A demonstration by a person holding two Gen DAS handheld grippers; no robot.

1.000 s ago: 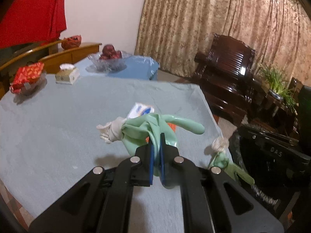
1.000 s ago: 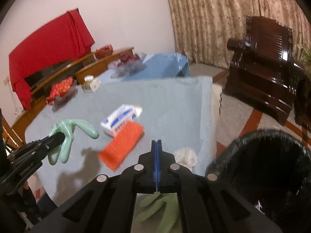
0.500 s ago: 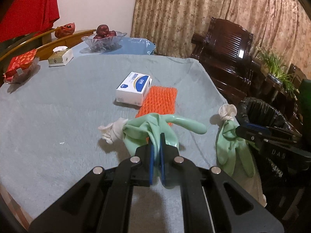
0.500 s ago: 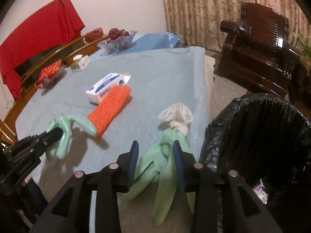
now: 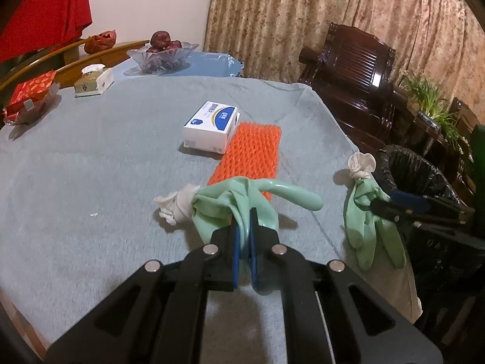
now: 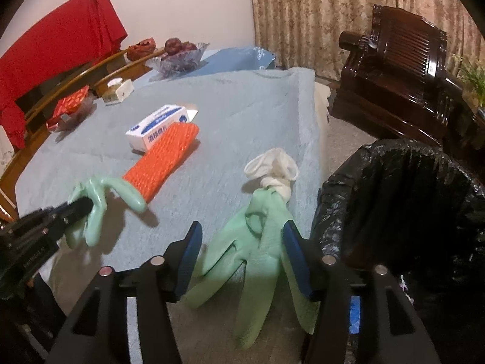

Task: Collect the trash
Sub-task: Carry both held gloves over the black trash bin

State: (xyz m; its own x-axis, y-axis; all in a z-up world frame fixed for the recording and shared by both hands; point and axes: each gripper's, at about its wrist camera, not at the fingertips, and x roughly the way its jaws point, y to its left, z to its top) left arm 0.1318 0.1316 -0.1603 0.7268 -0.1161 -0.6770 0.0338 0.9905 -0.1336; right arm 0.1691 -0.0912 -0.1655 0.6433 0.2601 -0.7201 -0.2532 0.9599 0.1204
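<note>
My left gripper (image 5: 245, 221) is shut on a pale green rubber glove (image 5: 221, 200) with a white cuff, held just above the grey tablecloth. In the right wrist view this left gripper (image 6: 81, 206) shows at the left with that glove (image 6: 100, 191) hanging from it. A second green glove (image 6: 263, 212) lies at the table's right edge, between the pads of my right gripper (image 6: 242, 230). Those jaws are opening and do not press on it. The left wrist view has this glove (image 5: 360, 212) beside the right gripper (image 5: 391, 203). A bin with a black bag (image 6: 409, 182) stands just right of the table.
An orange foam net (image 5: 248, 154) and a white-and-blue box (image 5: 212, 124) lie mid-table. A tissue box (image 5: 94, 82), a glass fruit bowl (image 5: 160, 54) and a dish of red packets (image 5: 30, 97) sit at the far side. A dark wooden armchair (image 5: 357, 69) stands beyond the bin (image 5: 406, 166).
Both grippers have come down toward the table. The right jaws went from shut to wide apart, and the second glove now lies on the table edge between them. The left grip is unchanged.
</note>
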